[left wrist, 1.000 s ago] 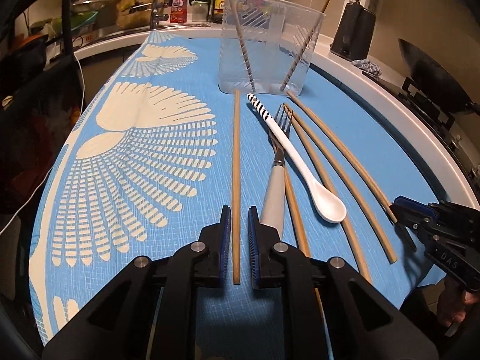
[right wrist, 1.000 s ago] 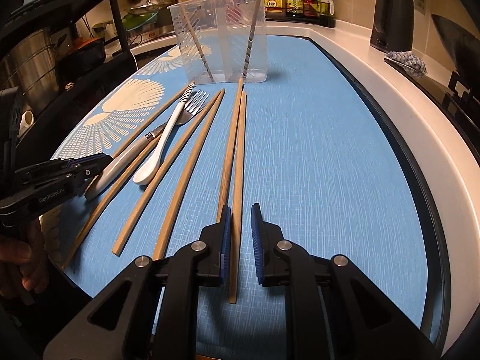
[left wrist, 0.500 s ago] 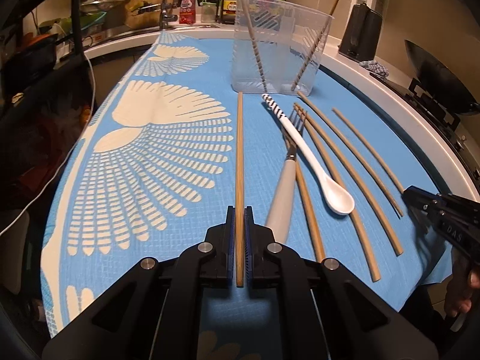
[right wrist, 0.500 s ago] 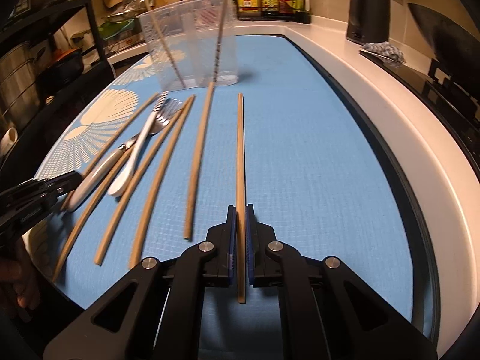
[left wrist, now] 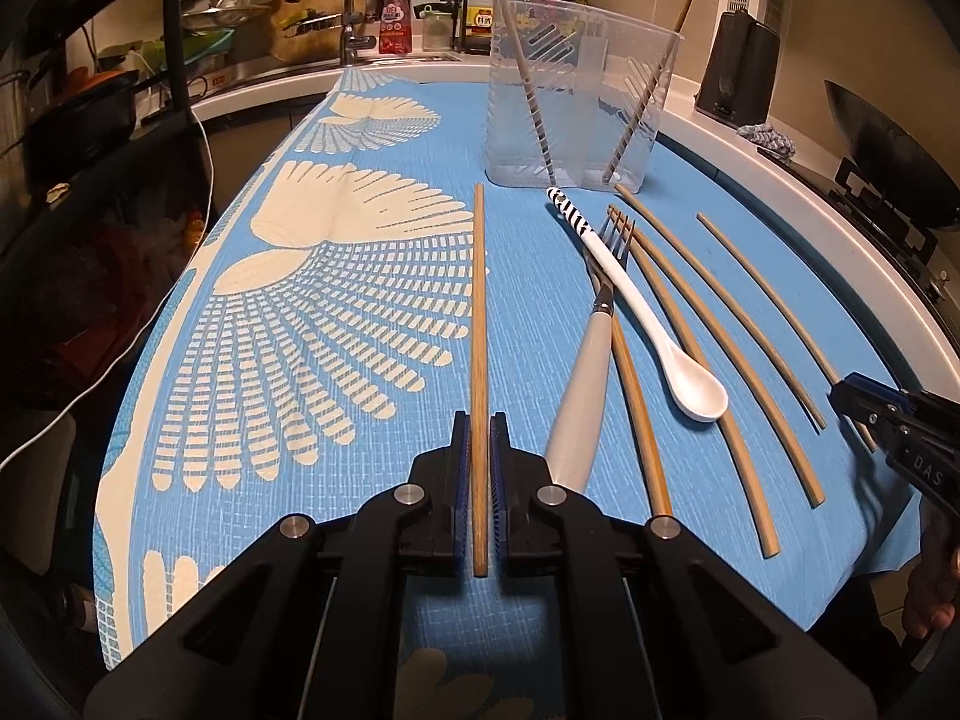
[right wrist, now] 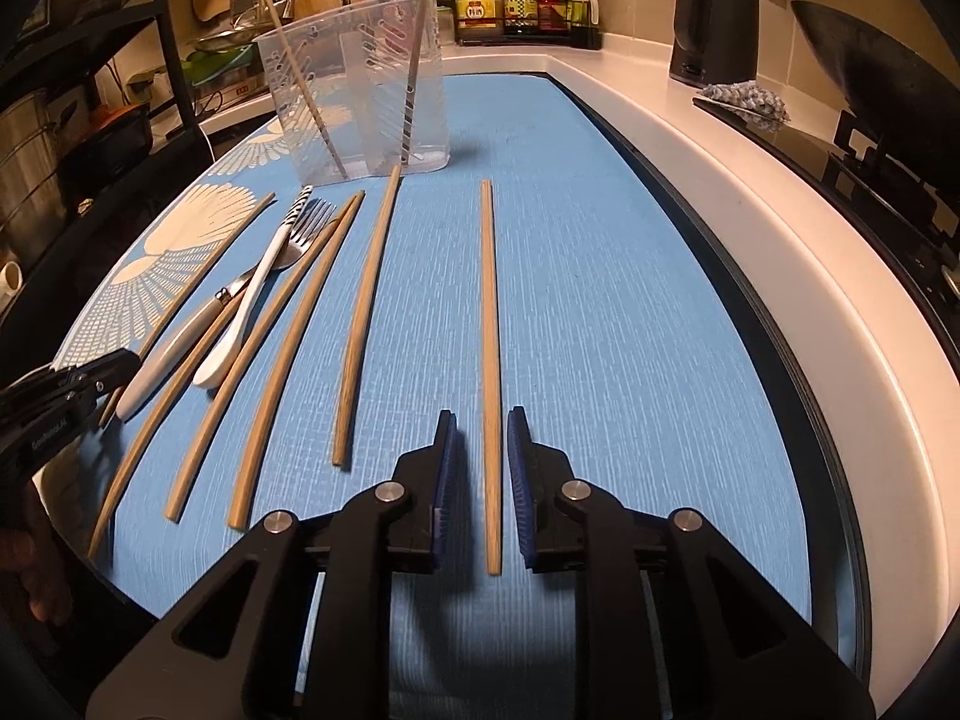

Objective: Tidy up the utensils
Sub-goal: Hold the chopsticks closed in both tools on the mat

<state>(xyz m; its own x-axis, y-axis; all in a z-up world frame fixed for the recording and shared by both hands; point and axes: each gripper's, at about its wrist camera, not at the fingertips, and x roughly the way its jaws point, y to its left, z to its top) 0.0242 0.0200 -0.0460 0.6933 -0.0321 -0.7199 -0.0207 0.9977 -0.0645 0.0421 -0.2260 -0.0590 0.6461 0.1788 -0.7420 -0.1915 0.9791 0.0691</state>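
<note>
The left tool is clenching one wooden chopstick between its blue pads, the stick running straight ahead over the blue patterned mat on the desk. The right tool has just been opening; its jaws are standing apart around another chopstick that is lying on the mat, the pads not touching it. Between the two, a white spoon is lying across a fork among four more chopsticks. At the far end a clear plastic holder is standing upright with two chopsticks leaning inside.
</note>
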